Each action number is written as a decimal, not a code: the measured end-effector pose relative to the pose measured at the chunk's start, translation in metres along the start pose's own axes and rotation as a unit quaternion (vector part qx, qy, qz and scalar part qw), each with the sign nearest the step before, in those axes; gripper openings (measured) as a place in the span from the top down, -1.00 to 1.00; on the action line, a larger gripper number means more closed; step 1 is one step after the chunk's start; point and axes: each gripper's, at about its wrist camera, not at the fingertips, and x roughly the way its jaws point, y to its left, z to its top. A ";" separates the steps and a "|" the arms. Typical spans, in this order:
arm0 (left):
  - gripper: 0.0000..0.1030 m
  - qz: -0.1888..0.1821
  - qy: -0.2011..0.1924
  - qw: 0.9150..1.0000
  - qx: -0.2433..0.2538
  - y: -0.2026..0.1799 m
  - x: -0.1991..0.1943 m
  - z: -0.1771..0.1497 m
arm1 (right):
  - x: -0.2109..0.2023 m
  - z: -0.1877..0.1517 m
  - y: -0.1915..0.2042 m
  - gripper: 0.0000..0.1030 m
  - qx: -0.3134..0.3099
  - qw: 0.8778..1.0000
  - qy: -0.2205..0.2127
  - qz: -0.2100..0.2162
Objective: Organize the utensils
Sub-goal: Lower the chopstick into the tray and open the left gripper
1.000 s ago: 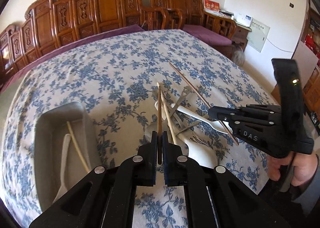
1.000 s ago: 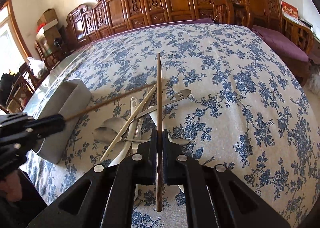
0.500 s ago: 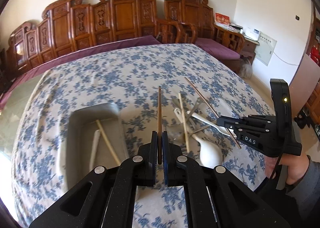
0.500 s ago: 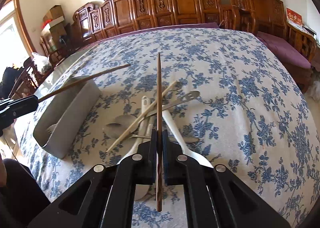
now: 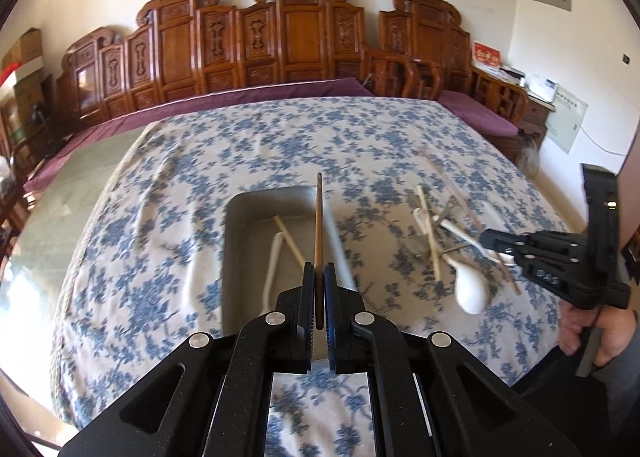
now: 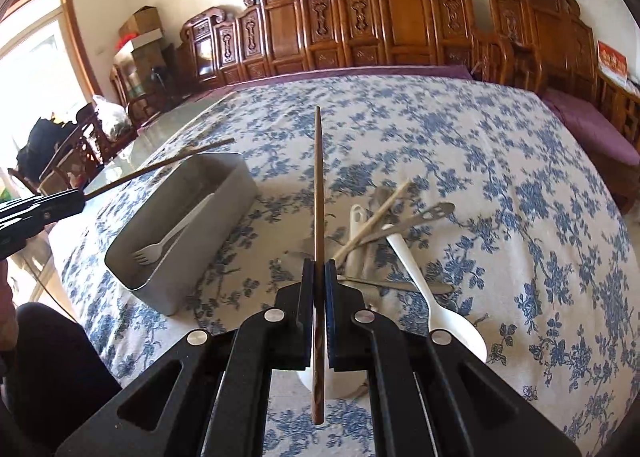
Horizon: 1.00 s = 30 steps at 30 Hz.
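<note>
My left gripper (image 5: 319,271) is shut on a dark brown chopstick (image 5: 319,217) and holds it over the grey rectangular box (image 5: 240,209). The box holds a pale chopstick (image 5: 289,241) and a white plastic fork (image 6: 168,239). My right gripper (image 6: 319,267) is shut on a second dark brown chopstick (image 6: 318,185) above a loose pile of utensils (image 6: 384,233): a white spoon (image 6: 436,309), a pale chopstick, metal pieces. In the left wrist view the right gripper (image 5: 490,237) sits over that pile (image 5: 436,241). In the right wrist view the left gripper (image 6: 80,199) is at the far left.
The table carries a blue floral cloth (image 6: 480,161), with bare glass (image 5: 72,185) at its left end. Carved wooden chairs (image 5: 296,37) line the far wall. The table's near edge drops off below both grippers.
My left gripper has swung left with its chopstick, from above the utensil pile to over the grey box. My right gripper has kept its chopstick and barely moved.
</note>
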 end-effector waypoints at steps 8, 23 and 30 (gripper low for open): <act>0.93 0.032 0.025 0.999 -0.011 0.023 0.028 -0.013 | -0.002 0.000 0.018 0.88 -0.012 1.000 0.002 0.013; 0.91 0.016 0.041 0.999 -0.014 0.025 0.057 -0.028 | 0.007 -0.001 0.028 0.88 -0.012 1.000 0.026 0.006; 0.91 -0.005 0.045 0.999 -0.015 0.025 0.058 -0.029 | 0.009 0.009 0.053 0.88 -0.020 0.999 0.026 0.020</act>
